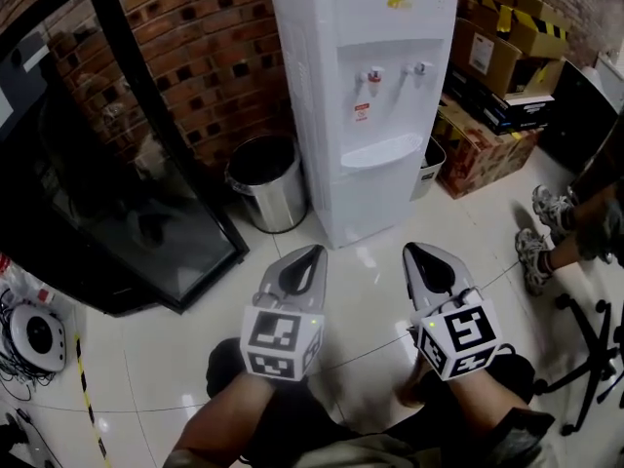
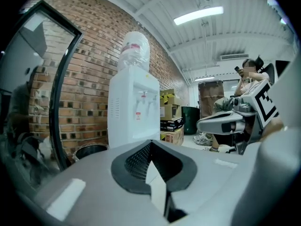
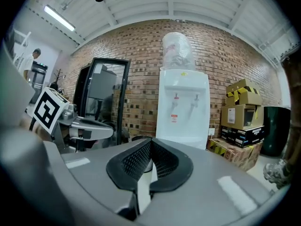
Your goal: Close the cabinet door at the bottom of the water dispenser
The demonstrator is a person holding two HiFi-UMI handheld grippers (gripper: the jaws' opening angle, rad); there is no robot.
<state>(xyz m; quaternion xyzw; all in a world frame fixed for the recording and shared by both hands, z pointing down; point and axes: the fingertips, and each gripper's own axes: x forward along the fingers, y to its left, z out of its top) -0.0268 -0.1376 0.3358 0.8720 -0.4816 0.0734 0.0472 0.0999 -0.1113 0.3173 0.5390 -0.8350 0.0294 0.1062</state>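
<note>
The white water dispenser (image 1: 366, 96) stands against the brick wall, with an upturned bottle on top in the gripper views. Its bottom cabinet door (image 1: 375, 198) lies flush with the body. Both grippers hover over the white tile floor in front of it, apart from it and pointing at it. My left gripper (image 1: 317, 250) is shut with nothing in it, and so is my right gripper (image 1: 409, 250). The dispenser (image 2: 133, 112) shows past the left gripper (image 2: 150, 141). In the right gripper view the dispenser (image 3: 182, 109) stands ahead of the right gripper (image 3: 150, 139).
A steel bin (image 1: 268, 183) stands left of the dispenser, and a black-framed glass panel (image 1: 117, 164) leans further left. Cardboard boxes (image 1: 487, 86) and a grey basket (image 1: 427, 169) are on its right. A seated person's shoes (image 1: 546, 227) and a chair base (image 1: 595, 349) are at the right.
</note>
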